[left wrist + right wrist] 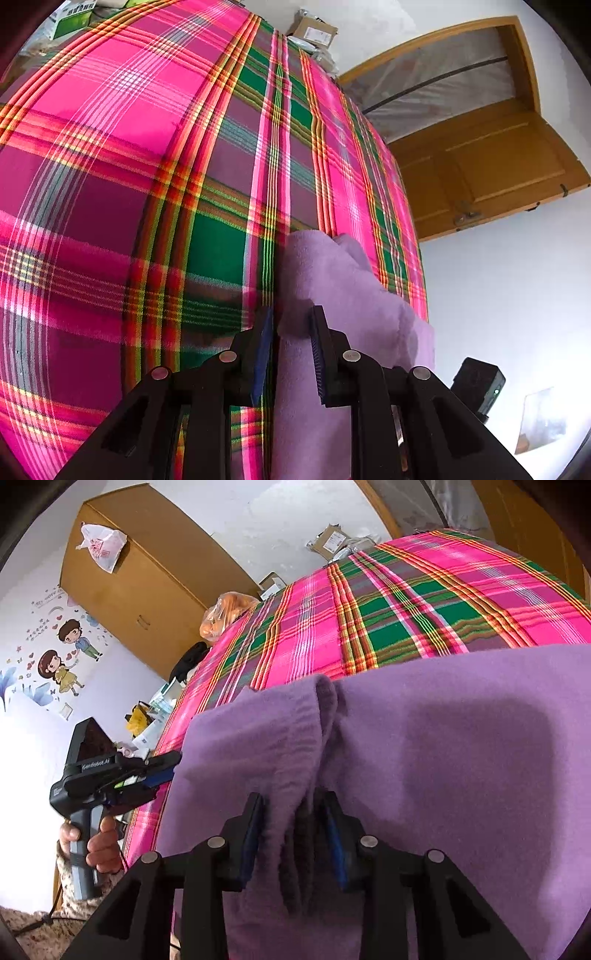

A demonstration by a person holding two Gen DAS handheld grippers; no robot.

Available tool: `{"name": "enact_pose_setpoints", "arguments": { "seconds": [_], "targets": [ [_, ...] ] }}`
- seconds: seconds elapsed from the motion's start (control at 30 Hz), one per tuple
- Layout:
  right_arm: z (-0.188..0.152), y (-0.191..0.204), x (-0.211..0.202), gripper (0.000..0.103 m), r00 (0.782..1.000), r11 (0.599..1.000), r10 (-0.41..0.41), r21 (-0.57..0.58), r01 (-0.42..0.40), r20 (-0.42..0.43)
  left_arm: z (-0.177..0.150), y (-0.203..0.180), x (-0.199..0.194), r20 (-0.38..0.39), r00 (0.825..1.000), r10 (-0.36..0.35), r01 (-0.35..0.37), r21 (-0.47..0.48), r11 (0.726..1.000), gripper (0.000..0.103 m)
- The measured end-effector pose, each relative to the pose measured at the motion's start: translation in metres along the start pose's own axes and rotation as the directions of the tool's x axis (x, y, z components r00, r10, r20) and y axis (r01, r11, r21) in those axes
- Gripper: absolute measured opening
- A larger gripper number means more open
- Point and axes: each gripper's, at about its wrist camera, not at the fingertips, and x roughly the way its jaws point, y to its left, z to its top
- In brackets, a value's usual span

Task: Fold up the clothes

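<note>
A purple fleece garment (443, 757) lies spread on the near part of a bed covered in a pink and green plaid sheet (147, 166). My right gripper (291, 812) is shut on a bunched fold of the garment near its ribbed cuff (295, 716). My left gripper (291, 325) is shut on the garment's left edge (332, 280), with cloth filling the gap between its pads. The right wrist view also shows the left gripper (166, 766), held by a hand (99, 842), pinching that edge at the bed's side.
A wooden wardrobe (147, 572) with a white plastic bag (101, 544) on top stands beyond the bed. An orange bag (225, 613) and cardboard boxes (332, 539) sit at the far edge. A wooden door (498, 158) is to the right. Most of the plaid sheet is bare.
</note>
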Motion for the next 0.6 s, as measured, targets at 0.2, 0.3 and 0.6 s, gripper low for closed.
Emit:
{"name": "enact_pose_setpoints", "arguments": {
  "seconds": [0.2, 0.3, 0.6],
  "targets": [
    [0.002, 0.001, 0.009, 0.037, 0.998, 0.998, 0.064, 0.016, -0.064, -0.017, -0.002, 0.001, 0.001, 0.001, 1.0, 0.003, -0.003, -0.005, 1.0, 0.021],
    [0.005, 0.009, 0.014, 0.036, 0.997, 0.998, 0.064, -0.007, -0.064, -0.034, -0.004, 0.001, 0.001, -0.001, 1.0, 0.004, -0.004, -0.005, 1.0, 0.021],
    [0.006, 0.022, 0.004, 0.017, 0.995, 0.994, 0.102, -0.029, -0.101, 0.007, -0.007, 0.0, -0.003, -0.001, 1.0, 0.014, -0.014, -0.004, 1.0, 0.021]
  ]
}}
